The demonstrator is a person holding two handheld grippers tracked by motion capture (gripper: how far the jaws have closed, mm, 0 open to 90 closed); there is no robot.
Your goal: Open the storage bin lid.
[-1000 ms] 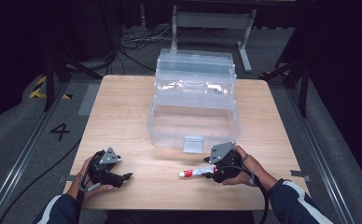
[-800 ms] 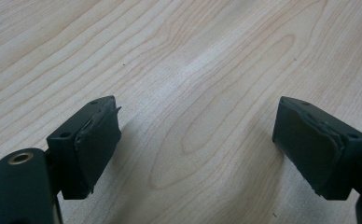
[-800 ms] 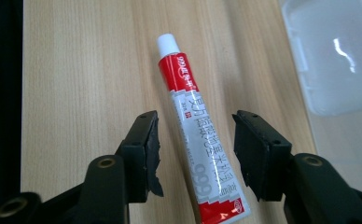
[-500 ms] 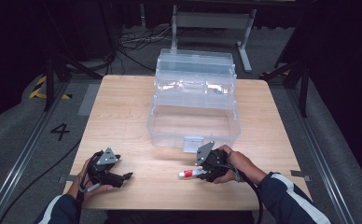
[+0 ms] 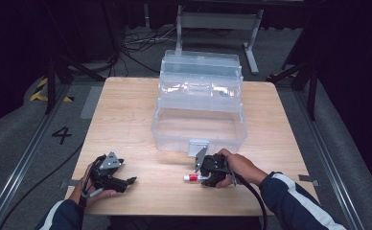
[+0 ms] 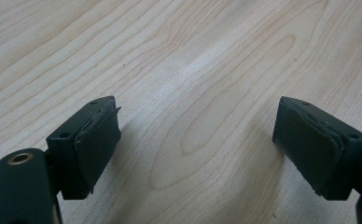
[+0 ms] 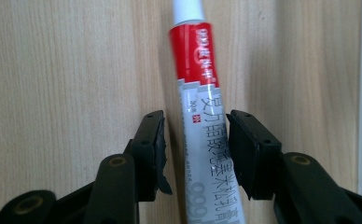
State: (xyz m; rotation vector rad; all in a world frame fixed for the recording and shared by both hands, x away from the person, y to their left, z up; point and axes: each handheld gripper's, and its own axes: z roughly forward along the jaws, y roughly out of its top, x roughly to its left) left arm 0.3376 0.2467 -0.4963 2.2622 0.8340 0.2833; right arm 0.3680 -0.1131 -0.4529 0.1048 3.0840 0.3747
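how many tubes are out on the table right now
1: a red and white squeeze tube lies flat on the wooden table, near its front edge, between the right gripper jaws. The clear plastic box may hide more.

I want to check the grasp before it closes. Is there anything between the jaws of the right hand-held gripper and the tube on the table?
Nothing visible. The tube lies flat on the wooden table, already between the jaws of the right hand-held gripper, which have just been closing. Small gaps remain on both sides.
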